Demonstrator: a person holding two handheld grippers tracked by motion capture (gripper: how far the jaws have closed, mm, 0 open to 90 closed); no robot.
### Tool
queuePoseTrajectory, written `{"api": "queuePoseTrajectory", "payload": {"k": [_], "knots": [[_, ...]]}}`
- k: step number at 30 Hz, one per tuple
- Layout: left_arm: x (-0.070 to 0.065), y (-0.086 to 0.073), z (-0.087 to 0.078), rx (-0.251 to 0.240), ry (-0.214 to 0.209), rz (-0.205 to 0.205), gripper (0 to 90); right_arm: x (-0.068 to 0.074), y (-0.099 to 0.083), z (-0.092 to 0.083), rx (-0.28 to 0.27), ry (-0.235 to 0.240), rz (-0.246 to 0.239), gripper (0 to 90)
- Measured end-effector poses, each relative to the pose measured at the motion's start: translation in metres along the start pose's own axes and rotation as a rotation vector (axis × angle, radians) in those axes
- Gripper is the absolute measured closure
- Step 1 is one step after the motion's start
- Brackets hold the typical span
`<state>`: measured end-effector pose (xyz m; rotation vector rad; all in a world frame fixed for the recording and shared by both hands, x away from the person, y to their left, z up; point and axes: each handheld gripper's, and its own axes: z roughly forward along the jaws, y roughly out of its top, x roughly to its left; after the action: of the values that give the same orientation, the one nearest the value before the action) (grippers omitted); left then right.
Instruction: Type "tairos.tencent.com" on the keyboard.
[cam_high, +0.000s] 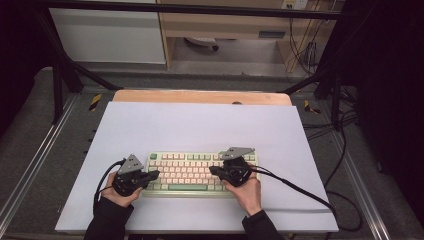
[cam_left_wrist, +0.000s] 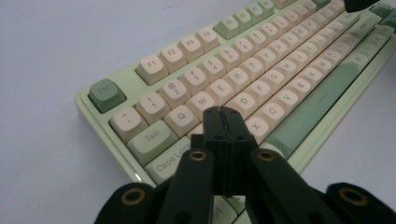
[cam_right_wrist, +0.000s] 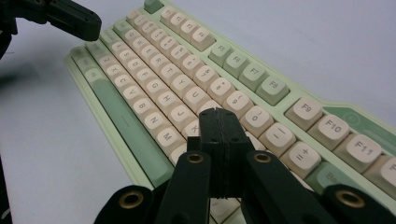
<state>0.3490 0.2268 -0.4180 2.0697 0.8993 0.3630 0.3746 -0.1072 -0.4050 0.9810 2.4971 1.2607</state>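
- We count one keyboard (cam_high: 187, 172), pale green with cream keys, lying flat on the near middle of a white sheet (cam_high: 200, 125) that covers the table.
- We hold two grippers: the left gripper (cam_high: 156, 173) at the keyboard's left end and the right gripper (cam_high: 212, 170) toward its right end, both pointing inward over the keys.
- In the left gripper view, the left gripper (cam_left_wrist: 221, 110) has its jaws pressed together with nothing between them; the tips sit over the letter rows near the left-hand keys, by Caps Lock (cam_left_wrist: 170, 161). We cannot tell whether they touch a key.
- In the right gripper view, the right gripper (cam_right_wrist: 218, 112) is likewise closed and empty, its tips above the right-hand letter keys, below the number row.
- That same view shows the other gripper's dark jaw (cam_right_wrist: 77, 21) over the far end of the keyboard.
- One long green space bar (cam_left_wrist: 322, 100) runs along the near edge.
- Around us: one wooden board edge (cam_high: 200, 96) behind the sheet, a dark frame (cam_high: 65, 75) at the sides, and two cables (cam_high: 300, 190) trailing from the grippers.
- Nothing lies on the keys between the two grippers.
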Motion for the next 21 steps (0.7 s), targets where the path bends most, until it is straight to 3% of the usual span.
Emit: {"api": "queuePoseTrajectory", "payload": {"k": [10, 21], "knots": [[-0.004, 0.006, 0.003, -0.001, -0.001, 0.007, 89.7, -0.006, -0.013, -0.013, -0.002, -0.002, 0.015, 90.0], [-0.011, 0.013, 0.021, 0.031, -0.004, 0.024, 89.7, -0.01, -0.024, -0.022, -0.001, -0.004, 0.027, 90.0]]}}
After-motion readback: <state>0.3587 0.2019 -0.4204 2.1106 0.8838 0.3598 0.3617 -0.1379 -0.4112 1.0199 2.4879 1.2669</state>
